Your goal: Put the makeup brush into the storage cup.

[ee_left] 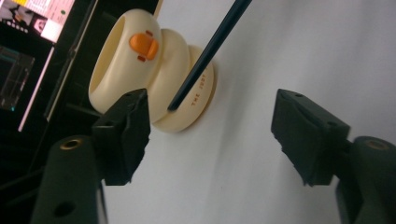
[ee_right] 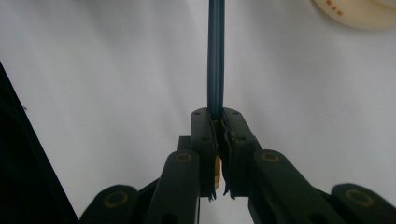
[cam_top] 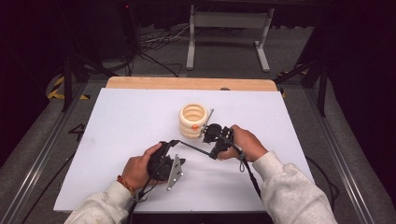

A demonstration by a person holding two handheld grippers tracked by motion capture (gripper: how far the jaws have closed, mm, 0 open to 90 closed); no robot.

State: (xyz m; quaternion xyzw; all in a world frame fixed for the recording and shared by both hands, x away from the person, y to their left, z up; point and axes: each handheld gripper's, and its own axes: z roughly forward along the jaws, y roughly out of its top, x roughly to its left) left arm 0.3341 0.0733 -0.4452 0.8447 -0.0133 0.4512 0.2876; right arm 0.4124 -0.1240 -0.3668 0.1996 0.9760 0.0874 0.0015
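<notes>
A cream ringed holder [cam_top: 192, 116] with an orange duck bill stands near the middle of the white table [cam_top: 116, 140]. My right gripper [cam_top: 214, 151] is just right of it, shut on one end of a thin dark blue stick [cam_top: 195, 147]. In the right gripper view that stick [ee_right: 215, 56] runs straight up out of my right gripper [ee_right: 219, 116], with the holder's base [ee_right: 359, 14] at the top right. My left gripper [cam_top: 169, 144] sits at the stick's free end. In its own view my left gripper [ee_left: 212, 135] stands open with nothing between the jaws, facing the holder [ee_left: 159, 70] and the stick's tip [ee_left: 205, 56].
A wooden strip [cam_top: 187, 83] borders the table's far edge. Beyond it a grey metal frame [cam_top: 229, 28] and loose cables [cam_top: 154, 46] lie on the floor. Bare white table surface spreads to the left of the holder.
</notes>
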